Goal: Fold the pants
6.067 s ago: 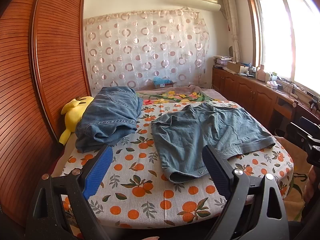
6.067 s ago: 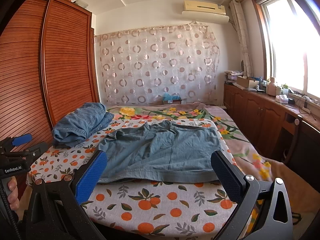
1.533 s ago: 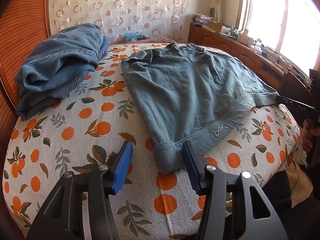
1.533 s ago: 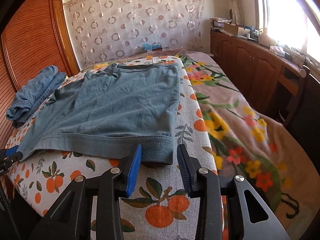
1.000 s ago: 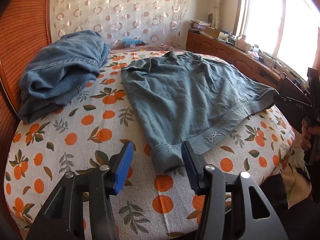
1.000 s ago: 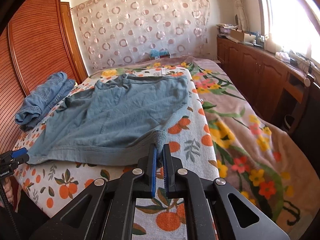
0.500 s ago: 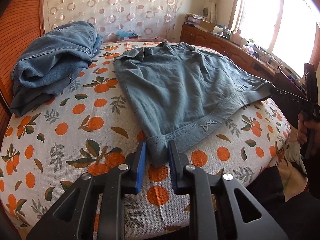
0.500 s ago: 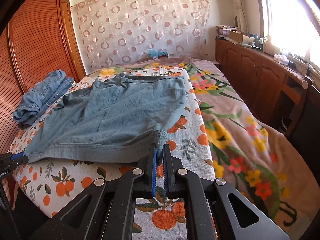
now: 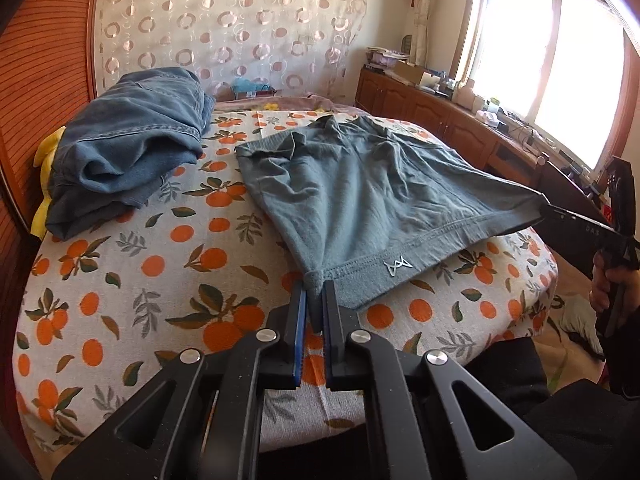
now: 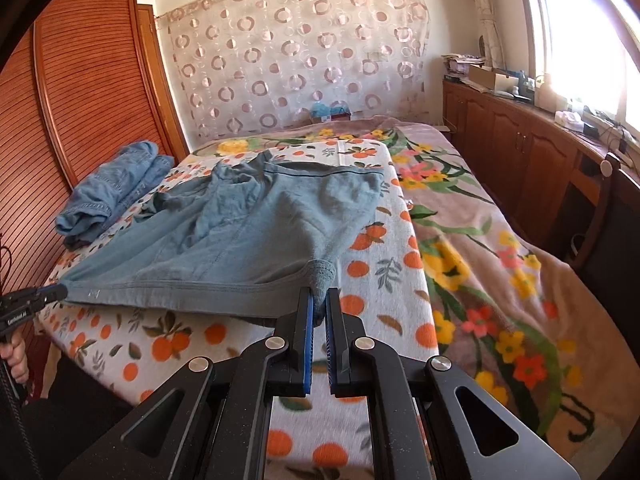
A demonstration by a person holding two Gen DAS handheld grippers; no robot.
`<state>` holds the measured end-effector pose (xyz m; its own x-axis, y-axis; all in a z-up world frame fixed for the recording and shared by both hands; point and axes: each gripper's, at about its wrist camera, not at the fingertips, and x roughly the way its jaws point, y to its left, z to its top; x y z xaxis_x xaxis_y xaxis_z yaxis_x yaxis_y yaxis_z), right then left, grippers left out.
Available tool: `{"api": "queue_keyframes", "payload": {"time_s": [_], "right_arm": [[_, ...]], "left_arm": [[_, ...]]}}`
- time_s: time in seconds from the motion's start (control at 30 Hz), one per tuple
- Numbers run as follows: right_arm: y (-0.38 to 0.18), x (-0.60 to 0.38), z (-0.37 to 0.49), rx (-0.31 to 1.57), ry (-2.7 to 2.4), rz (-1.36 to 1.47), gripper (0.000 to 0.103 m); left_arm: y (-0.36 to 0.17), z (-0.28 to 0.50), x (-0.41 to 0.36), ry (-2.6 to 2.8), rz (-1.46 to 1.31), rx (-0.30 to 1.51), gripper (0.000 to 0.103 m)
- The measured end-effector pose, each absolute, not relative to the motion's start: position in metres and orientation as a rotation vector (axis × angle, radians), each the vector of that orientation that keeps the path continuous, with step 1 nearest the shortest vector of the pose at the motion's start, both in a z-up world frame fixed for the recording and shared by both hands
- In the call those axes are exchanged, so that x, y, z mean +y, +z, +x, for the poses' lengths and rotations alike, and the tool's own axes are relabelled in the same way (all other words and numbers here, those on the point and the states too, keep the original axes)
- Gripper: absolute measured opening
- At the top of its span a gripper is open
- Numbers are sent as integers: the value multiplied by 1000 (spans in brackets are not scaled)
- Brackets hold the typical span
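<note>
Bed [image 9: 120,264], orange-print cover. Shorts [image 9: 360,196] lie mid-bed, waistband along the near edge, legs toward the far curtain end. Long axis now runs along that waistband, side to side, parallel to the near edge; short axis runs away to the hems.

Jeans [image 9: 128,152] heaped at the far left corner, well apart from the shorts.

Change: a second ago the left tool [image 9: 314,312] stood half open around the waistband's left corner; now it is clenched on it. Right tool [image 10: 319,312] was already clamped on the right corner, and is now. Waistband hangs taut between the two, lifted off the cover; the far part is rumpled where it rests.

Reading: both corners secured, grasp stage over. Likely next, carrying the waistband toward the hems, or one corner onto the other.
</note>
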<state>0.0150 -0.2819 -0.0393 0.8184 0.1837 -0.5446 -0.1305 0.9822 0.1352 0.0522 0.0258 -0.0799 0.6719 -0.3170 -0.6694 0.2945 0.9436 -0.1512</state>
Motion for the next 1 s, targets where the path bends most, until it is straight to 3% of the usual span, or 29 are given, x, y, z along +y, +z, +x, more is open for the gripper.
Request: {"api": "queue_keyframes", "payload": {"time_s": [0.7, 0.9, 1.0], "right_arm": [[-43, -278, -9, 681, 172, 69, 5], [-35, -276, -17, 648, 163, 44, 9], [-32, -274, -22, 635, 168, 35, 10]], "left_arm": [[-85, 29, 30, -334, -8, 797, 9], [-75, 29, 33, -318, -11, 777, 20], [-68, 30, 33, -308, -1, 761, 35]]}}
